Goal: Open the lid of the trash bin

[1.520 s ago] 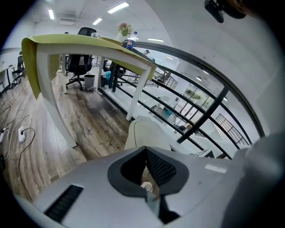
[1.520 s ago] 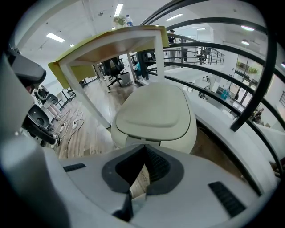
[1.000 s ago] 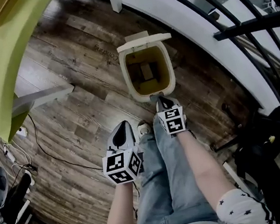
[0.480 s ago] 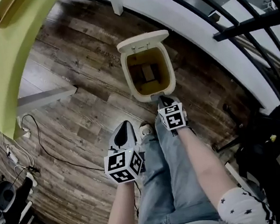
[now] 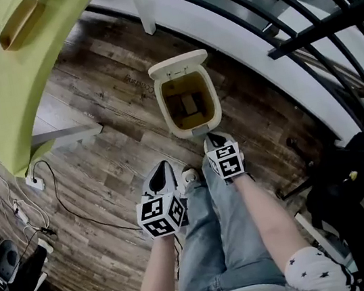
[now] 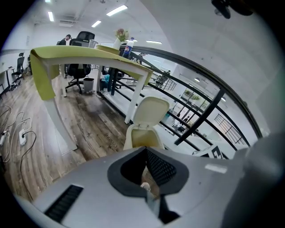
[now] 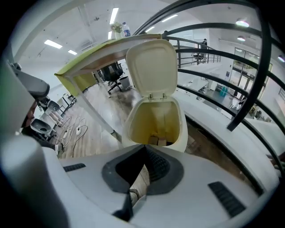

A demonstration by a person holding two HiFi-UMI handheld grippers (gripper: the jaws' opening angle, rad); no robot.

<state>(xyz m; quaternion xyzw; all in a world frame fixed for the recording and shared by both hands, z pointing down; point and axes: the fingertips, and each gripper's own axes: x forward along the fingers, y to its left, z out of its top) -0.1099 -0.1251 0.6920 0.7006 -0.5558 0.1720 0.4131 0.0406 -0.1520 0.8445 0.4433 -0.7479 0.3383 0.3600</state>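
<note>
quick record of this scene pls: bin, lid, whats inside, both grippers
bin: cream trash bin, standing on wood floor
lid: open, standing up at the bin's far edge
inside: a small box-like item at the bottom
left gripper: jaws together, empty, short of the bin
right gripper: jaws together, empty, by the bin's near rim

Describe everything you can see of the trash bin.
The bin is a cream, plastic-looking tub with a rounded rim, standing upright on the wood floor. Its hinged lid is swung up at the back, so the bin is open. The inside looks yellowish, with a couple of small boxy scraps at the bottom. The right gripper sits at the front rim; whether it touches cannot be told.
</note>
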